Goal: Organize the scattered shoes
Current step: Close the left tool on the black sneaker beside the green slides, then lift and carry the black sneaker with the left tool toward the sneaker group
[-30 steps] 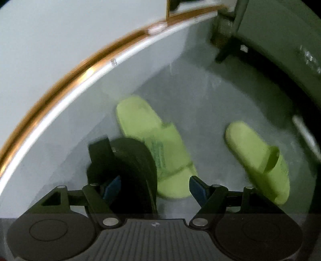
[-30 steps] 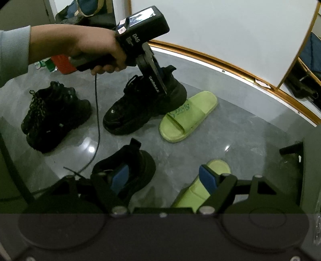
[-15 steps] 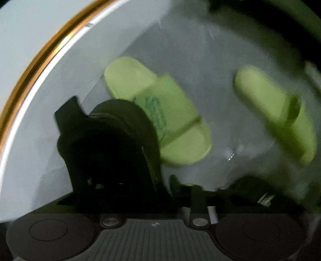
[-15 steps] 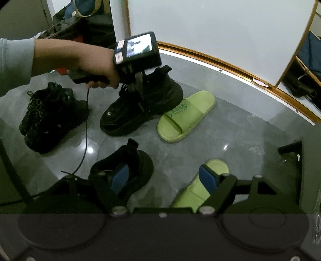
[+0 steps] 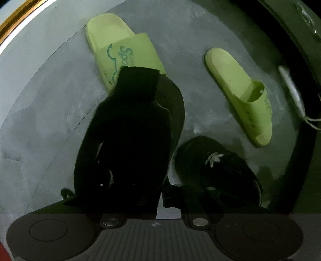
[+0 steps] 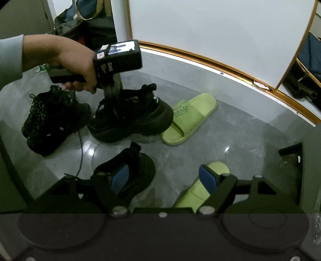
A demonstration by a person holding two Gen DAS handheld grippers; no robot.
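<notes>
A person's hand holds my left gripper (image 6: 113,90) pointing straight down, shut on the collar of a chunky black sneaker (image 6: 130,116). In the left wrist view that sneaker (image 5: 130,130) fills the centre and hides most of the left gripper (image 5: 152,190). Beside it lies a green slipper (image 6: 190,116) (image 5: 124,52), toe touching the sneaker. My right gripper (image 6: 162,177) hangs open with nothing between its blue pads (image 6: 207,178). Below it lie a second black sneaker (image 6: 130,170) (image 5: 216,166) and the other green slipper (image 6: 200,192) (image 5: 240,94).
A third black sneaker (image 6: 52,118) sits at the left on the grey floor (image 6: 240,136). A white panel with a gold rim (image 6: 220,40) borders the back. Bags (image 6: 80,12) lie behind, dark furniture (image 6: 311,170) stands at the right, and a cable (image 6: 81,152) hangs from the left gripper.
The left gripper tipped down onto the chunky black sneaker and its jaws closed on the collar. The right gripper has stayed still and open.
</notes>
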